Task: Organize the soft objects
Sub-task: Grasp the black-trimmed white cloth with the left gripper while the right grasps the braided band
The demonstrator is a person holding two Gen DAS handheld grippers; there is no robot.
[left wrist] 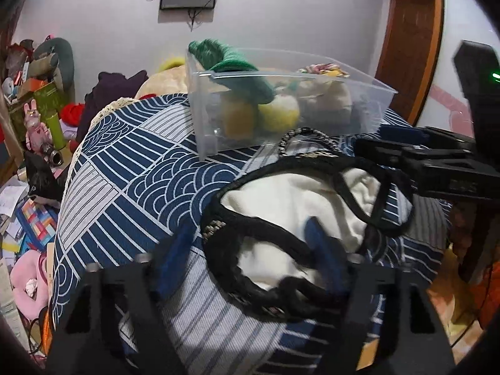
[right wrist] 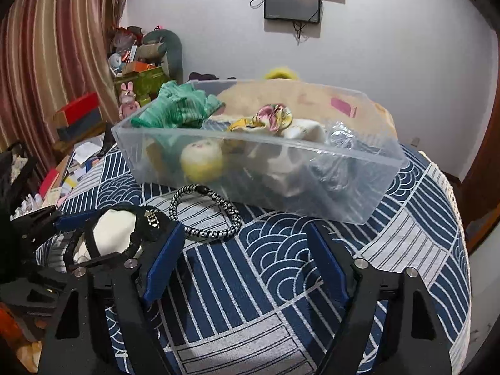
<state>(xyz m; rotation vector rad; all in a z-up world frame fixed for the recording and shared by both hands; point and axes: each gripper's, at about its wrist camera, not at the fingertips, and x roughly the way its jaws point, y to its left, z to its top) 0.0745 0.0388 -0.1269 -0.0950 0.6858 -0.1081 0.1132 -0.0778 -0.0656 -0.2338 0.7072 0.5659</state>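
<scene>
A clear plastic bin point(left wrist: 356, 115) point(right wrist: 343, 193) stands on the blue patterned cloth and holds a green knit piece point(left wrist: 231, 62) point(right wrist: 178, 106), a yellow plush point(right wrist: 201, 161) and other soft items. A white cloth with black straps point(left wrist: 293, 206) point(right wrist: 114, 228) lies in front of it, beside a black-and-white braided band point(right wrist: 206, 215). My left gripper point(left wrist: 250, 243) is open, its fingers astride the white cloth. My right gripper point(right wrist: 247, 243) is open and empty over the bare cloth; it also shows in the left wrist view point(left wrist: 437, 159).
The table point(right wrist: 422, 218) is round with drop-offs at its edges. Clutter of boxes, papers and plush toys point(left wrist: 28, 143) fills the floor to the left. A striped curtain point(right wrist: 56, 47) hangs at left, a wooden door frame point(left wrist: 406, 40) at right.
</scene>
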